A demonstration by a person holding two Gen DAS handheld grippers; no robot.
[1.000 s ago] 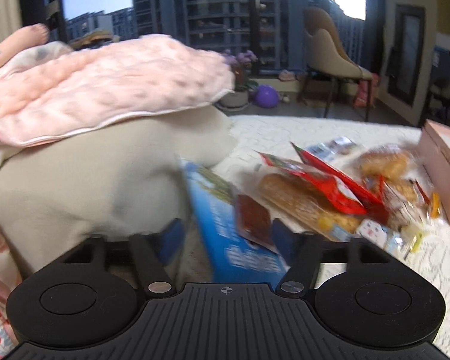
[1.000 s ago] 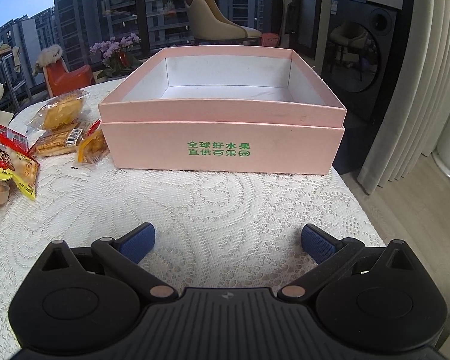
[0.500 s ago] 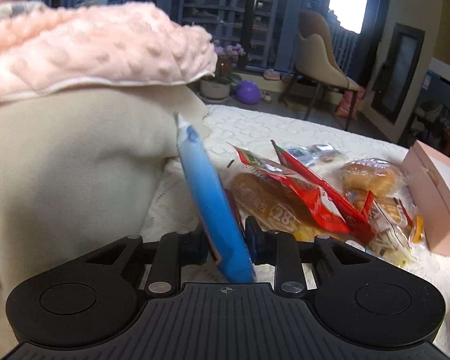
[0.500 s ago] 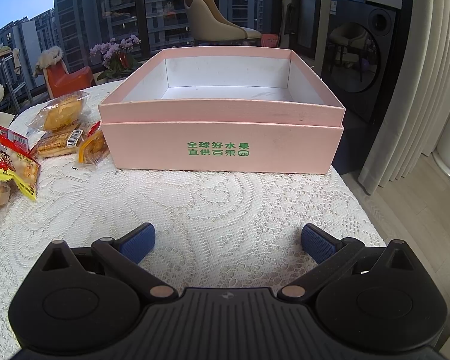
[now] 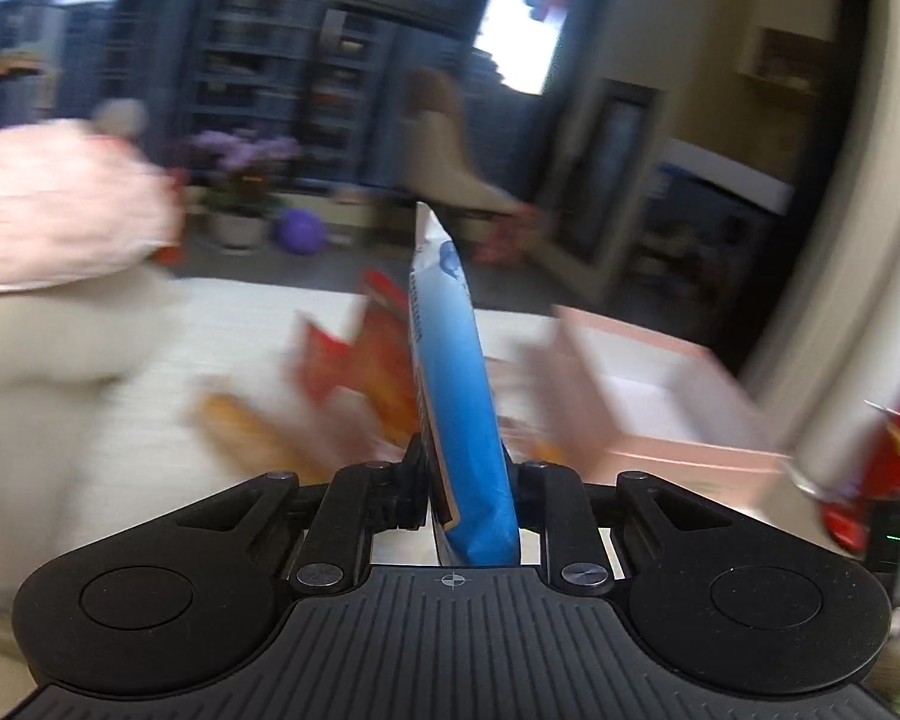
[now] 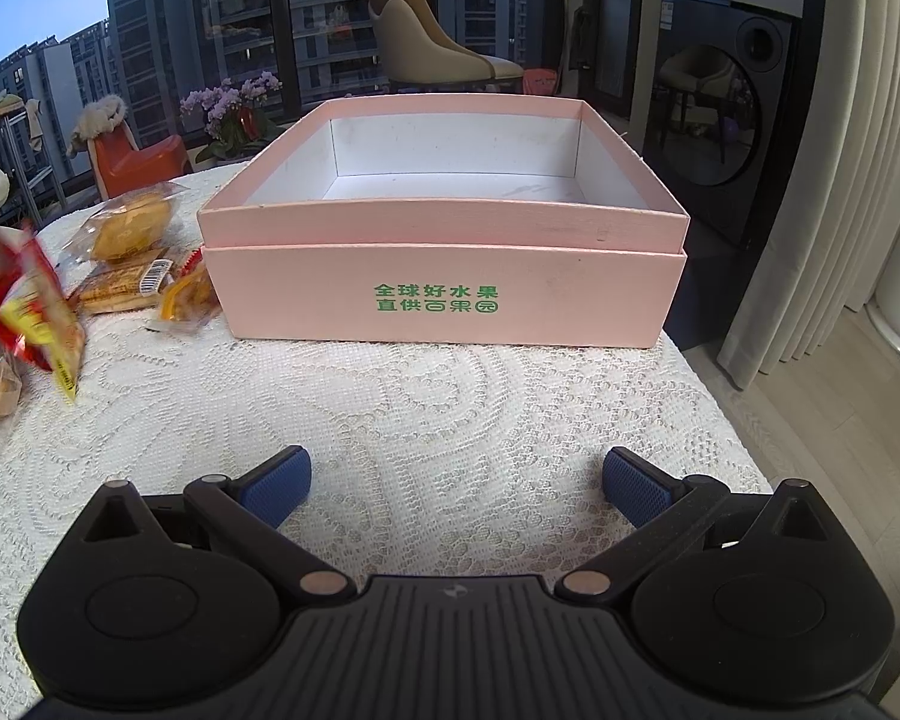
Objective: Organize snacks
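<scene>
My left gripper (image 5: 468,480) is shut on a blue snack packet (image 5: 456,384), held edge-on and upright above the table. The left wrist view is blurred by motion. Behind the packet lie red snack bags (image 5: 354,360) and a bread pack (image 5: 252,432). The pink box (image 5: 648,402) is at the right in that view. My right gripper (image 6: 456,486) is open and empty, low over the lace tablecloth (image 6: 450,396), in front of the open, empty pink box (image 6: 444,276). Wrapped cakes (image 6: 129,234) and a red and yellow bag (image 6: 36,306) lie left of the box.
A cream cushion (image 5: 48,372) with a pink blanket (image 5: 60,210) fills the left of the left wrist view. The table's right edge (image 6: 720,408) drops to the floor by a curtain (image 6: 840,150). A chair (image 6: 426,42) and flowers (image 6: 234,108) stand behind.
My left gripper closed on the blue packet, lifted it and swung right toward the pink box. The red and yellow bag at the left shifted. My right gripper has not moved.
</scene>
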